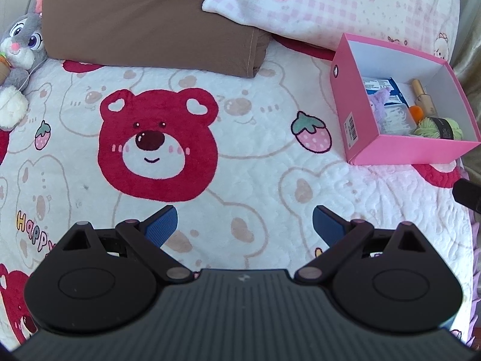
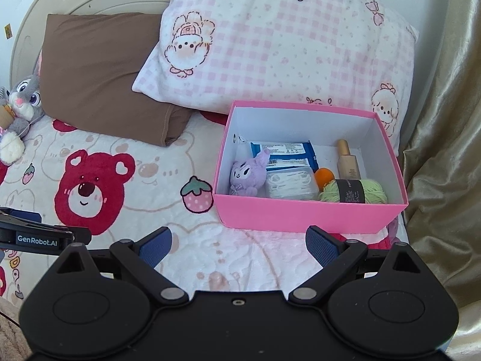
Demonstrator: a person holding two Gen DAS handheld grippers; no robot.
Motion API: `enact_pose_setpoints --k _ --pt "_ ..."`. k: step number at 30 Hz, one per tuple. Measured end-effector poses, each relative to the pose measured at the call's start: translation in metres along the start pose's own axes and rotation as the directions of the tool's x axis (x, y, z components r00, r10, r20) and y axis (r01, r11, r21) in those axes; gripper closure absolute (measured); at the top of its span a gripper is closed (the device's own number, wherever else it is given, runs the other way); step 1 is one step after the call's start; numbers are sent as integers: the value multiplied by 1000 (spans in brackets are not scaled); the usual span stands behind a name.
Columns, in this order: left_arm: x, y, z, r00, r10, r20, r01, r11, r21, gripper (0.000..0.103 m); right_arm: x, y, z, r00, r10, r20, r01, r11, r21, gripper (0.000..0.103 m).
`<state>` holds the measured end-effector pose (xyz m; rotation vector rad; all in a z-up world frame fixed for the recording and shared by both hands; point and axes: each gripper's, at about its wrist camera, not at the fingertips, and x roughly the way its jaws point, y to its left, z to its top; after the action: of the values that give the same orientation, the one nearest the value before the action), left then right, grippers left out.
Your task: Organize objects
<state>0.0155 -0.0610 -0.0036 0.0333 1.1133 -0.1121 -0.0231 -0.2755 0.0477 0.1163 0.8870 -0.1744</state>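
The pink box (image 2: 303,216) sits on the bed (image 2: 186,240), its far side just against the checked pillow (image 2: 270,45), and it already holds what looks like the whole lot: a purple plush (image 2: 248,174), a blue packet (image 2: 285,153), a clear case (image 2: 291,185) of white picks, an orange ball (image 2: 324,177), a tan bottle (image 2: 345,162) and green yarn (image 2: 354,192). No loose small thing shows on the blanket beside the box, so the sorting seems nearly or fully done; only the rabbit toy (image 2: 21,102), well to the box's left by the brown pillow (image 2: 99,75), might still count, and that is a guess. Both grippers hover on the near side of the box with fingers apart and nothing between them: the right gripper (image 2: 239,246) straight before the box's near wall, the left gripper (image 1: 245,225) off to the box's left over the red bear print (image 1: 157,144). Left of the box the blanket lies open and gives free room; right of the box the bed edge and a gold curtain (image 2: 445,150) come close, so that side is tight.
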Motion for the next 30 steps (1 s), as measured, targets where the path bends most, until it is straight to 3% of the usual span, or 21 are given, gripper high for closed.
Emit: enact_pose_setpoints --k 8,12,30 --pt "-7 0 -3 1000 25 6 -25 999 30 5 5 0 -4 999 -2 -40 3 1000 17 5" --pt "-9 -1 -3 1000 24 8 -24 999 30 5 10 -5 -4 996 35 -82 -27 995 93 5" --pt "-16 3 -1 1000 27 -6 -27 998 51 5 5 -5 -8 996 -44 -82 49 997 61 5"
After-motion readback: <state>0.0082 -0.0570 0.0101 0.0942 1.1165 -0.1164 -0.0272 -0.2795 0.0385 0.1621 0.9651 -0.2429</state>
